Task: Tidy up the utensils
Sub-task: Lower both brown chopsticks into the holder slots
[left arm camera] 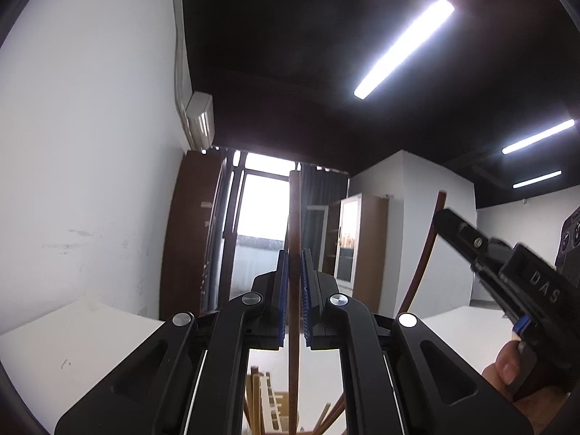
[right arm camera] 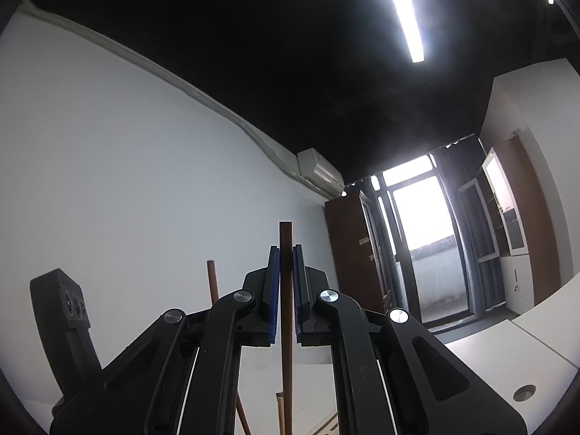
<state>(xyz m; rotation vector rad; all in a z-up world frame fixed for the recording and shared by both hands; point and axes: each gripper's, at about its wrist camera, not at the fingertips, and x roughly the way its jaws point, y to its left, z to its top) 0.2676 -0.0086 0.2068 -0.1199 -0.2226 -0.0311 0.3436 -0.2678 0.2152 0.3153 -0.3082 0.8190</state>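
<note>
Both tools tilt upward toward the ceiling: the left tool (left arm camera: 294, 272) clamps one brown chopstick (left arm camera: 294, 217), the right tool (right arm camera: 286, 272) another chopstick (right arm camera: 285, 239).

Dim room, black ceiling; ceiling tube lights (left arm camera: 404, 49) blown out white. Window (right arm camera: 422, 214) backlight glares, foreground hardware silhouetted. Strong fisheye bending and dark vignette at edges; focus sharp.

Both fisheye cameras sat just behind own black two-finger jaws, tilted upward toward dark ceiling. Left view faced bright balcony window (left arm camera: 259, 217); right view saw it at right (right arm camera: 420, 224). Shared: window, white wall-mounted air conditioner (left arm camera: 199, 119).
</note>
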